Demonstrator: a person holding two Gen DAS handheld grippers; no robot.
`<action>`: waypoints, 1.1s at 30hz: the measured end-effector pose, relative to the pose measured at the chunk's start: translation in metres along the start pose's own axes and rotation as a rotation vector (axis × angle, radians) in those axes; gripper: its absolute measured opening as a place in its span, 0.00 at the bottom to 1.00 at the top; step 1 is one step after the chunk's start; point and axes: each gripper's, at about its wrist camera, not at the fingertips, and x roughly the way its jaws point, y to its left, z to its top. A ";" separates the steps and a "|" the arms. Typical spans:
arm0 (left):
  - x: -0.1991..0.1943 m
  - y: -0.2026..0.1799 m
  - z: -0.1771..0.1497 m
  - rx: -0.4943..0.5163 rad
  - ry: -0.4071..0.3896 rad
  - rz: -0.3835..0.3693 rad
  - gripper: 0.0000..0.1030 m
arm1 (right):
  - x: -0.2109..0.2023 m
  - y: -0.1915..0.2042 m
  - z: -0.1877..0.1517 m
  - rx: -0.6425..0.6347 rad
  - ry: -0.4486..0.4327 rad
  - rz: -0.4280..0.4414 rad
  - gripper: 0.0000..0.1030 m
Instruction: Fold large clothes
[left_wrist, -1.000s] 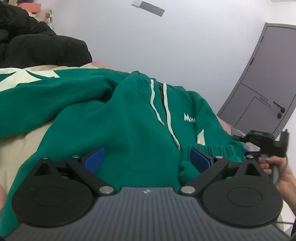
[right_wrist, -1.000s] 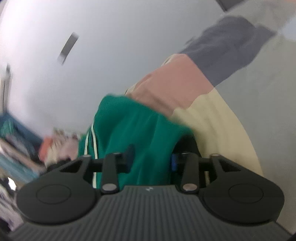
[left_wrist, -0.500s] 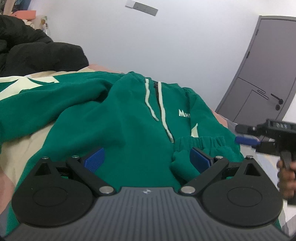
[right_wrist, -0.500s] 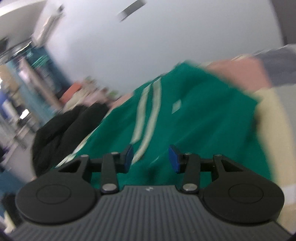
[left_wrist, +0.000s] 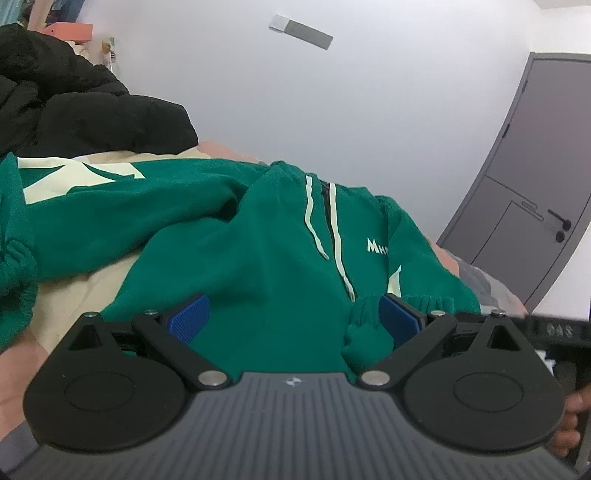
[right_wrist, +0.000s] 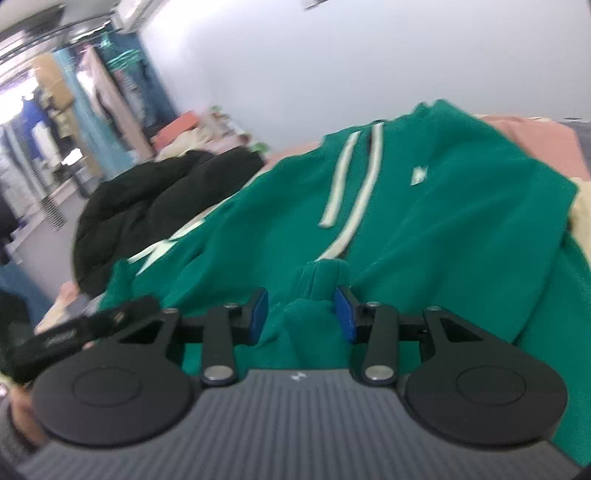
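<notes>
A green hoodie (left_wrist: 258, 251) lies spread front-up on a bed (left_wrist: 74, 291), its white drawstrings (left_wrist: 334, 236) running down the chest and one sleeve (left_wrist: 110, 206) stretched out to the left. A black jacket (left_wrist: 74, 107) is piled behind it, and a grey door (left_wrist: 535, 192) stands at the right. The left hand-held gripper (left_wrist: 293, 315) is spread wide just over the hem, its right pad (left_wrist: 397, 317) beside a bunched cuff (left_wrist: 364, 332). The right hand-held gripper (right_wrist: 300, 314) is also spread, with the ribbed cuff (right_wrist: 317, 280) standing between its blue pads without being pinched.
</notes>
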 end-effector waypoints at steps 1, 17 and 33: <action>-0.001 0.000 0.001 -0.003 -0.002 0.001 0.97 | -0.003 0.004 -0.002 -0.008 0.008 0.019 0.41; -0.008 -0.025 -0.008 0.072 0.070 -0.095 0.96 | -0.043 0.067 -0.042 -0.117 0.090 0.163 0.42; 0.034 -0.063 -0.056 0.268 0.329 -0.072 0.84 | 0.004 0.025 -0.056 -0.053 0.123 -0.248 0.41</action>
